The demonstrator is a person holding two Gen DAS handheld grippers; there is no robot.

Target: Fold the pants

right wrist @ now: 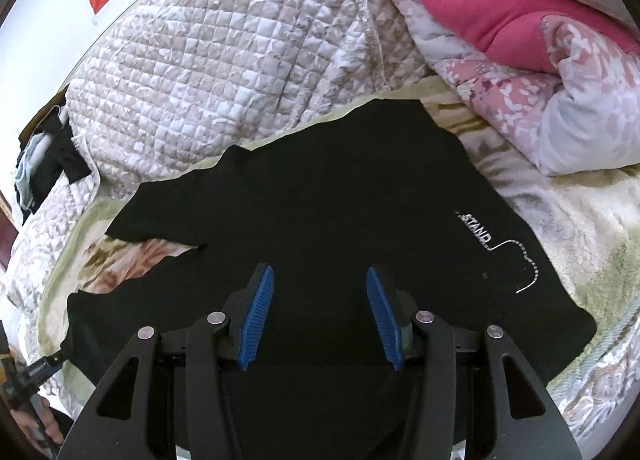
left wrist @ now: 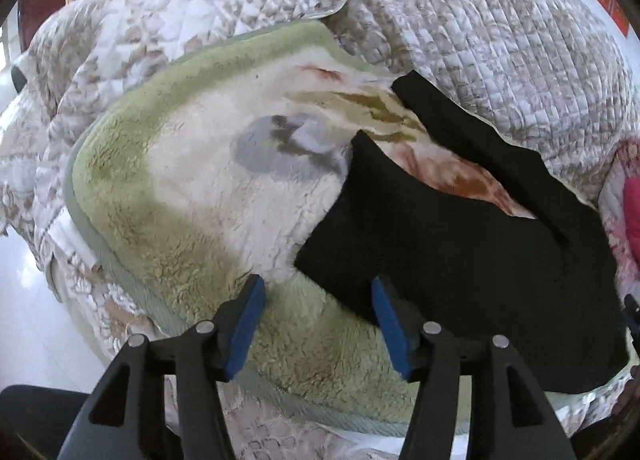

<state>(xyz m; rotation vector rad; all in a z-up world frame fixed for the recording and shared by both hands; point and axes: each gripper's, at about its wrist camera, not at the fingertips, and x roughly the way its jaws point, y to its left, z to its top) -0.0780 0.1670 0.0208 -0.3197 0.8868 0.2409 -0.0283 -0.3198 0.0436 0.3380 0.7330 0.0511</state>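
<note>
**Desk:** Bedroom entry, please: surface, item, tongs.

**Me:** Bed (left wrist: 520, 32) under a quilted cover, fleece blanket (left wrist: 192, 188) on top. Black pants (right wrist: 320, 200) lie flat on the blanket, legs splayed apart. I have the left tongs (left wrist: 318, 324) spread wide and empty at the pants' near edge, the right tongs (right wrist: 320, 314) spread wide and empty above the dark cloth.

**Desk:** Risks? Containers?

**Me:** My guess: pinching fleece along with the pants, dragging the blanket; black-on-black hides edges, so I might catch one layer only. Containers: none visible.
</note>
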